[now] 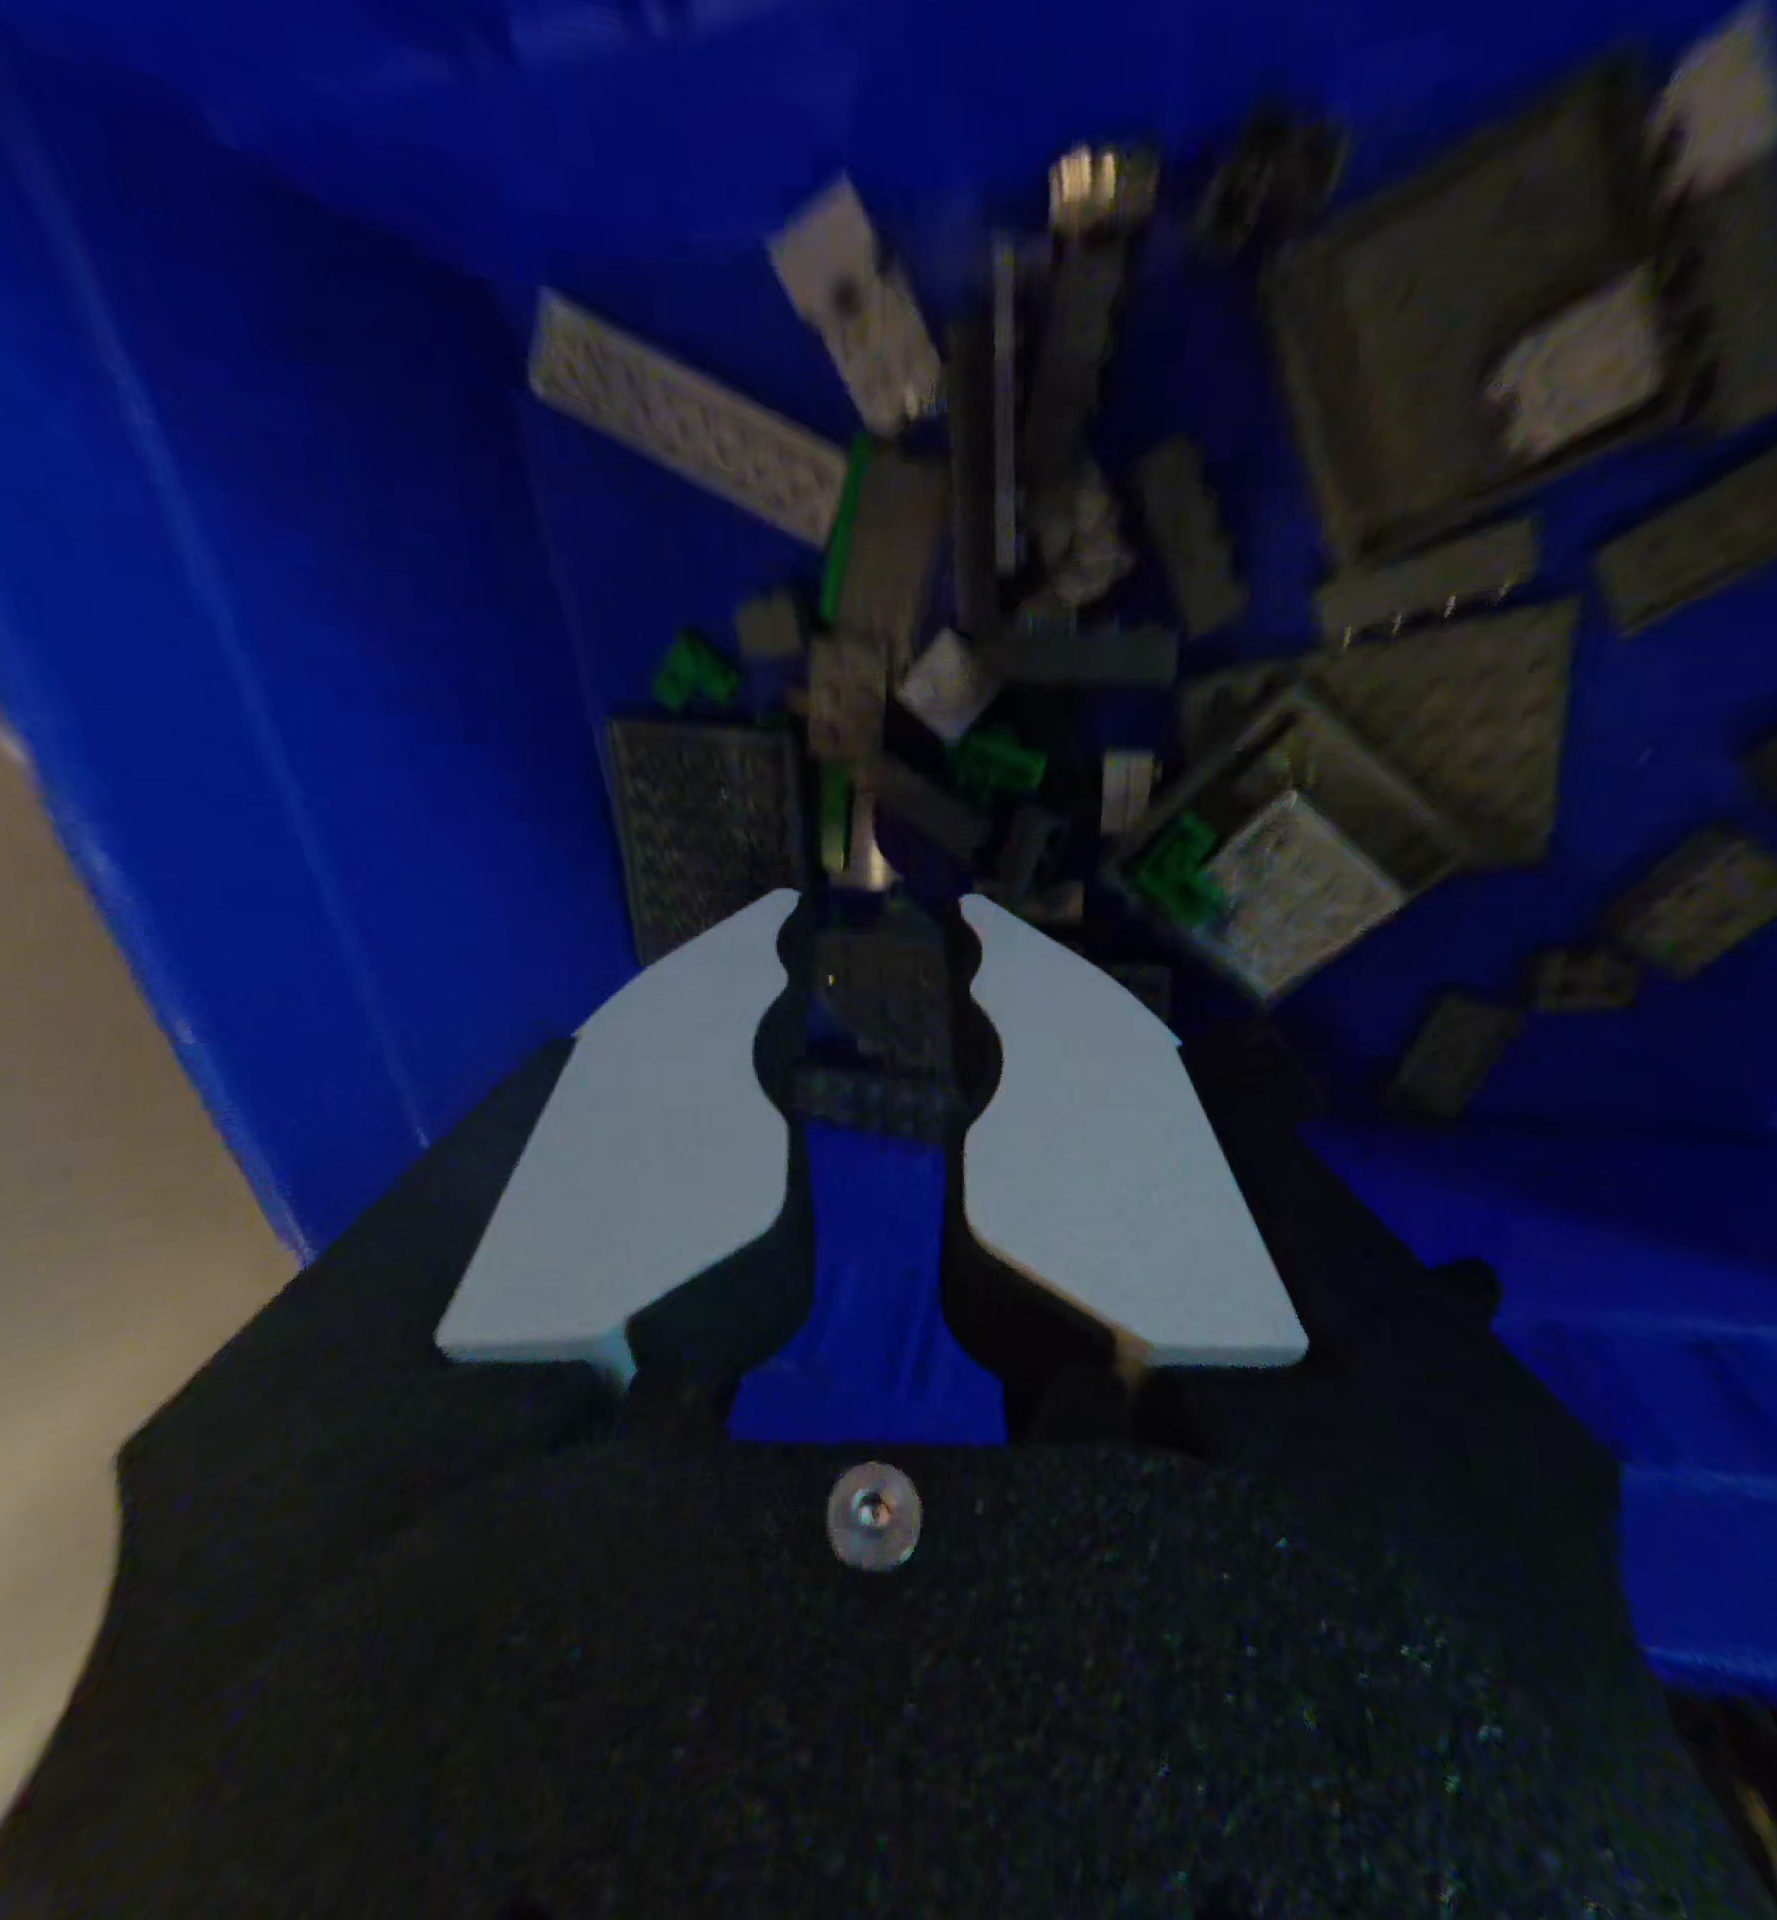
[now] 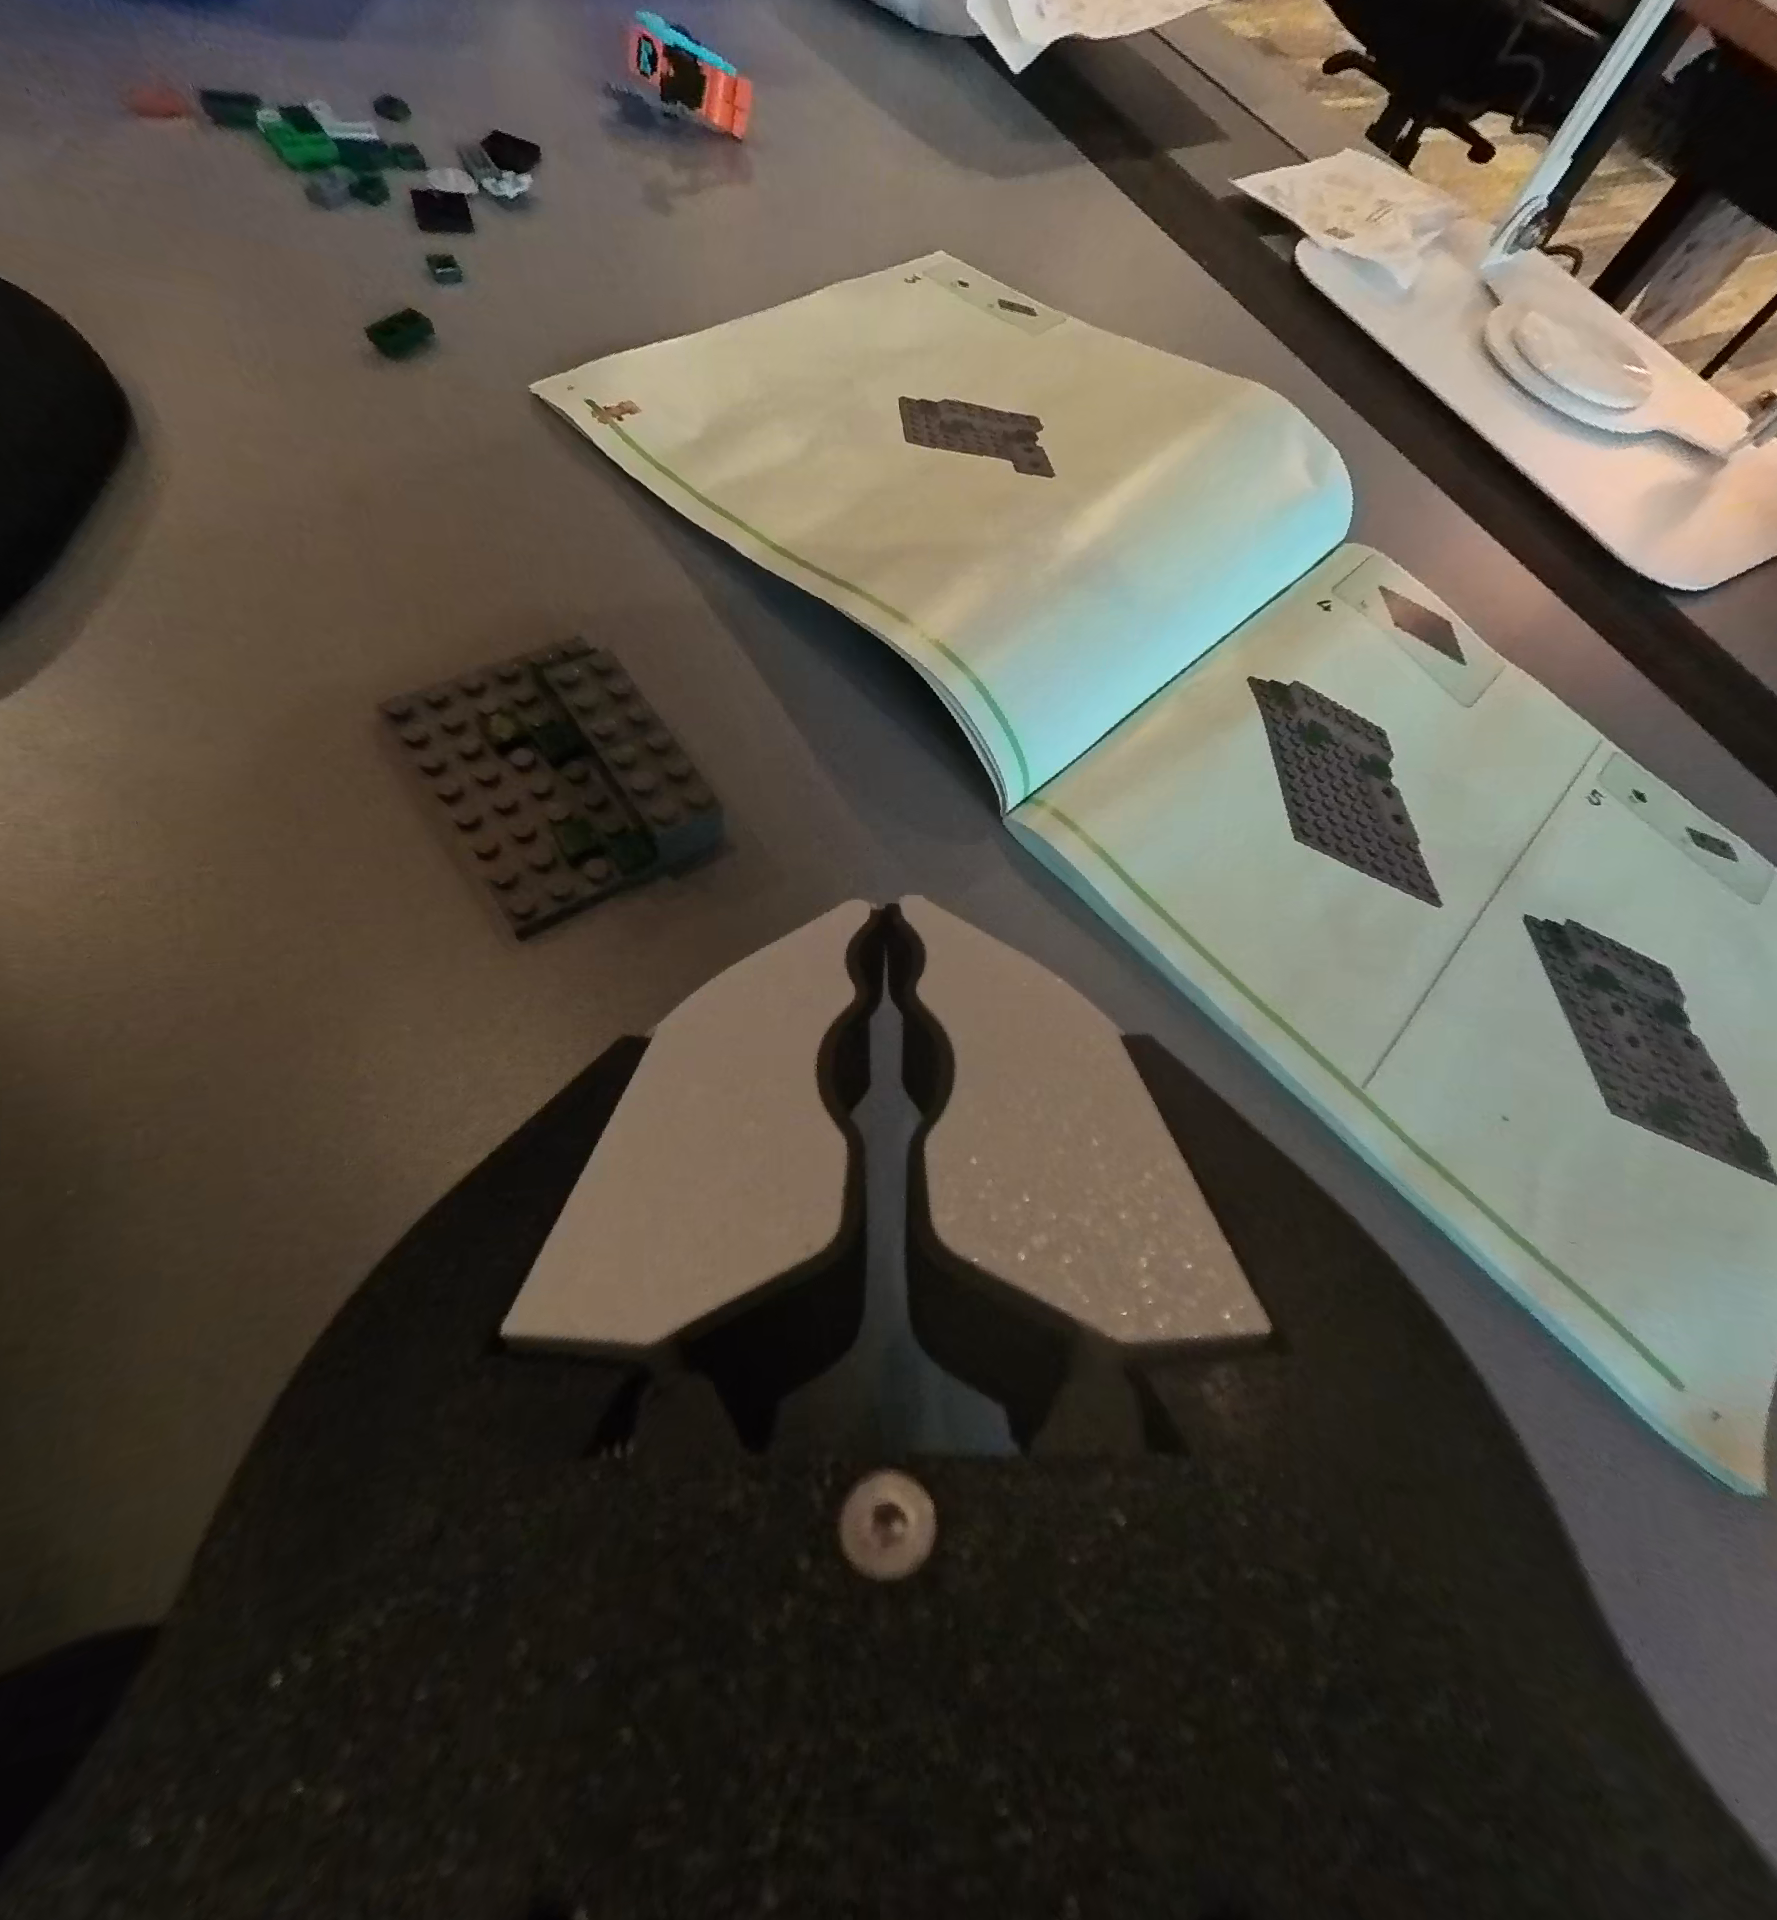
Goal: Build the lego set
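Only the left wrist view shows the blue bin: its wall fills the left of the frame, and a blurred heap of grey plates and green bricks spreads from the centre to the right edge. The left gripper, low in the centre, points into that heap with a gap between its fingertips; dark pieces sit in the gap, but the blur hides whether it grips any of them. The right wrist view shows the table instead. At upper left lie loose small bricks, and right of them a small orange and teal build. At centre left sits the grey studded base, partly built with darker pieces on top. Just below and right of it, the right gripper has its tips pressed together, holding nothing. An open booklet runs from centre to lower right.
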{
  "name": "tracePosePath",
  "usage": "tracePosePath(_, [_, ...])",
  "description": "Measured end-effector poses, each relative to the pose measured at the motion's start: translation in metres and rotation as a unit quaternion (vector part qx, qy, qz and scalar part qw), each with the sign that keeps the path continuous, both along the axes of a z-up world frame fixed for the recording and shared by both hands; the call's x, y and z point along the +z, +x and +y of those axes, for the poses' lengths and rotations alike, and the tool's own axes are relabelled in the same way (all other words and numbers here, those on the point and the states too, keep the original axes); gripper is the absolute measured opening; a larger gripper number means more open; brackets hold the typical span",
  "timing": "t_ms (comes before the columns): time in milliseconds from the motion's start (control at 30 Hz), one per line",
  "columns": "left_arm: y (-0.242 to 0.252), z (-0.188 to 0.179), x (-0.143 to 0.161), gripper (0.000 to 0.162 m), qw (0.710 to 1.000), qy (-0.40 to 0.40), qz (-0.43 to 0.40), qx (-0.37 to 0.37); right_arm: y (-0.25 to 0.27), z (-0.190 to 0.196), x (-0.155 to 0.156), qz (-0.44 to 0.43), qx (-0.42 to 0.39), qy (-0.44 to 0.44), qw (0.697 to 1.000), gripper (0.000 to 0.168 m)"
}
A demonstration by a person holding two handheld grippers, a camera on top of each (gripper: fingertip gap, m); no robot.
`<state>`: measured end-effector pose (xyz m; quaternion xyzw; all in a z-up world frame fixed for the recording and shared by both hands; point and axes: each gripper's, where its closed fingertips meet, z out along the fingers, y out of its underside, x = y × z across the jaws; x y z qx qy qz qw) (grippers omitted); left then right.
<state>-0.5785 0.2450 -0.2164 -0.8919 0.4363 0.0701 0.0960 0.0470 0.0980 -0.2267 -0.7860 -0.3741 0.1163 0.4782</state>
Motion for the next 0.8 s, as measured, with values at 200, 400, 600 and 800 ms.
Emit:
tracePosePath(200, [-0.004, -0.027, -0.01, 0.035, 0.997, -0.078, 0.014, -0.001, -0.001, 0.0, -0.001, -0.001, 0.0, -0.001, 1.0, 0.0])
tracePosePath(400, [-0.011, -0.037, -0.022, 0.044, 0.995, -0.093, 0.034, 0.015, 0.0, 0.001, -0.002, -0.001, -0.001, -0.002, 1.0, 0.0])
tracePosePath(600, [-0.015, -0.038, -0.026, 0.029, 0.993, -0.099, 0.056, 0.023, 0.0, 0.0, -0.001, -0.003, -0.001, -0.001, 1.0, 0.0])
tracePosePath(800, [-0.007, -0.033, -0.026, 0.014, 0.993, -0.086, 0.078, -0.008, 0.001, 0.0, 0.0, 0.0, -0.001, 0.002, 1.0, 0.0])
